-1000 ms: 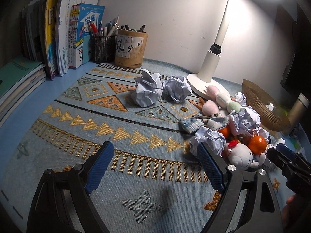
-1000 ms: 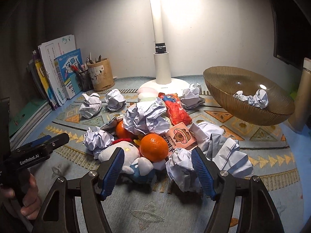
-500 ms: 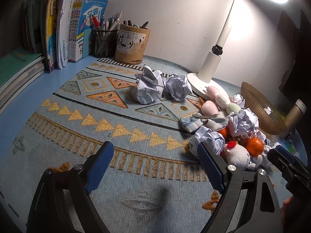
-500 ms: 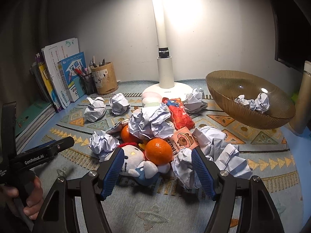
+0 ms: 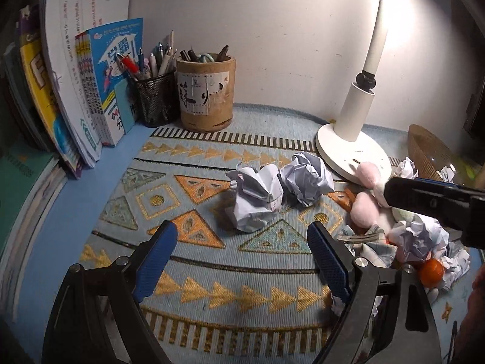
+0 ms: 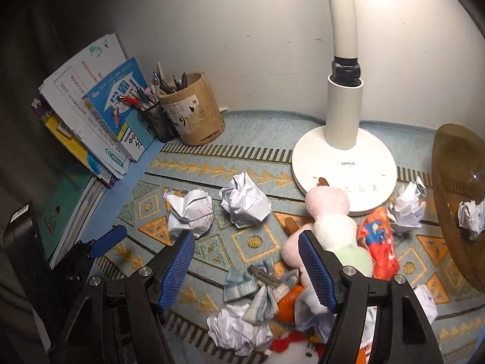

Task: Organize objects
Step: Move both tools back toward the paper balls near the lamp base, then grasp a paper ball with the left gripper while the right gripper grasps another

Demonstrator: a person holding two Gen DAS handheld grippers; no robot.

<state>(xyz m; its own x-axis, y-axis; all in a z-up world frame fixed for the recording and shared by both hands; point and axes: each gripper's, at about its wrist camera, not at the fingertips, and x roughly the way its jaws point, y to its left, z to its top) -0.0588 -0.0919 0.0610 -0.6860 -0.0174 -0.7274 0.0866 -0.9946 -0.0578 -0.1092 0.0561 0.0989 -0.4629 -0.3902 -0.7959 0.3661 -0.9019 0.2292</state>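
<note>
Both views now closer to far part of counter [image 5: 75, 191] than second ago; pen cups, books loom larger.

Bowl [image 6: 454, 200] far right holds one paper ball; likely destination.

Left tongs [image 5: 239, 257] apart, empty, now lined up just short of nearer paper ball [image 5: 254, 200]; likely next grab.

Right tongs [image 6: 245, 268] apart, empty, over toy pile.
</note>
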